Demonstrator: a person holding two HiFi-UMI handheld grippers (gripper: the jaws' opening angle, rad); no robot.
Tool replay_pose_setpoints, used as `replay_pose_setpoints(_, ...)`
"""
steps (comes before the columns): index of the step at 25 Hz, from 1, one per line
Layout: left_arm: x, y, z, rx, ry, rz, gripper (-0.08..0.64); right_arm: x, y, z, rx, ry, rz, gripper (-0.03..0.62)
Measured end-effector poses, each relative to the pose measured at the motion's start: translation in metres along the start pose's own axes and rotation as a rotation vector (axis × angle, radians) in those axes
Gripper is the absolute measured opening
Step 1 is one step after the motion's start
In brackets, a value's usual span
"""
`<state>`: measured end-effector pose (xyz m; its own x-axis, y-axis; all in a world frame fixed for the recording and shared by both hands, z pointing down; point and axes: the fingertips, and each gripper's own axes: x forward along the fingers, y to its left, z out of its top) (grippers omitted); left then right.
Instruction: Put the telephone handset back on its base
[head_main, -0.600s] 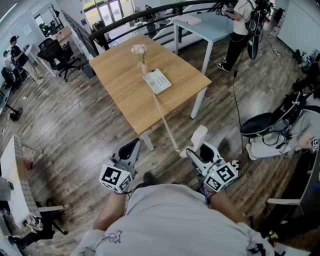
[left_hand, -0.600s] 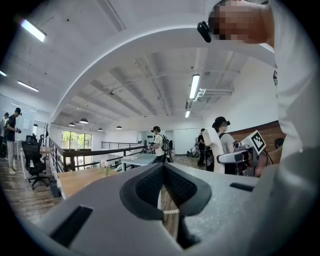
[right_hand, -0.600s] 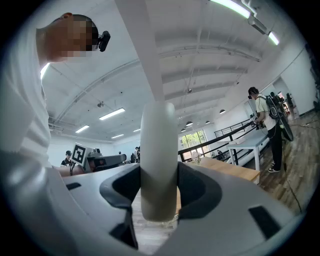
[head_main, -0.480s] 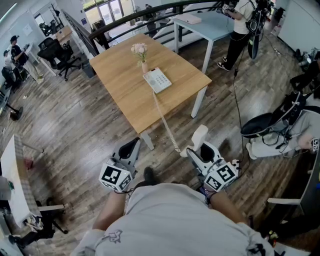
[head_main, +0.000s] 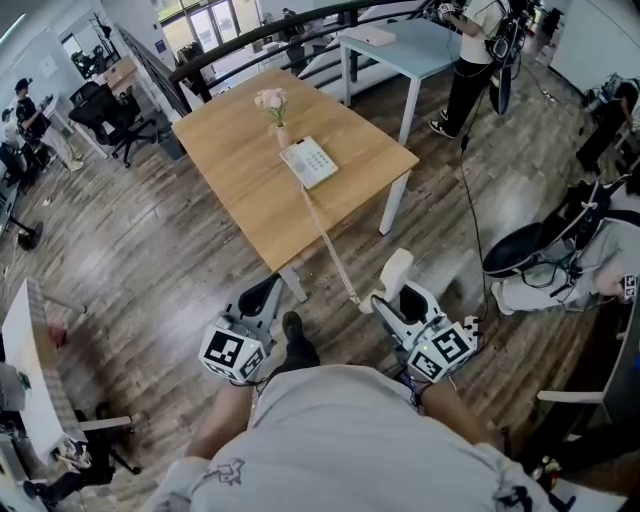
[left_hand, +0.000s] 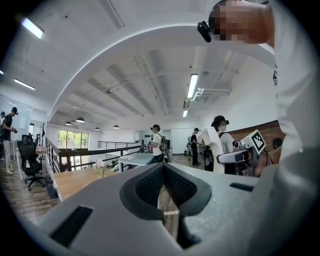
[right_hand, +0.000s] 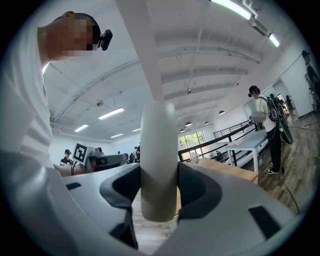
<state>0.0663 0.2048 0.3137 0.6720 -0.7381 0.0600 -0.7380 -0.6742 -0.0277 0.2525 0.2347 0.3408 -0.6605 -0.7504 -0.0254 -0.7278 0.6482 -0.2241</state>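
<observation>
The white telephone base (head_main: 310, 162) lies on the wooden table (head_main: 240, 150), next to a small vase of pink flowers (head_main: 272, 105). Its coiled cord (head_main: 330, 245) runs off the table's near edge down to the white handset (head_main: 397, 270). My right gripper (head_main: 400, 298) is shut on the handset, which stands upright between the jaws (right_hand: 159, 165) in the right gripper view. My left gripper (head_main: 262, 298) hangs beside it at the left, shut with nothing in it; its tips meet (left_hand: 163, 166) in the left gripper view. Both grippers are held over the wooden floor, short of the table.
A light blue table (head_main: 400, 45) stands behind the wooden one, with a person (head_main: 470, 50) beside it. A black office chair (head_main: 520, 255) is at the right, a pale table (head_main: 30, 360) at the left edge, more chairs (head_main: 110, 105) at the far left.
The person's shoe has come forward between the grippers, and the table has shifted slightly in view. Both grippers keep their place and grip.
</observation>
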Motion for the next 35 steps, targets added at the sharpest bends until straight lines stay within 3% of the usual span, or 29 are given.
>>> replay_pose_setpoints(8, 0.023, 0.026, -0.004, -0.012, -0.002, -0.023, 0.006, 0.027, -0.014, -0.002, 0.025, 0.017, -0.001, 0.224)
replay_pose_setpoints(17, 0.06, 0.084, -0.022, -0.031, 0.012, -0.046, 0.006, 0.091, -0.038, -0.006, 0.031, 0.04, -0.013, 0.224)
replay_pose_setpoints(35, 0.109, 0.277, -0.011, -0.064, -0.007, -0.156, 0.006, 0.289, -0.049, 0.007, 0.028, 0.054, -0.099, 0.224)
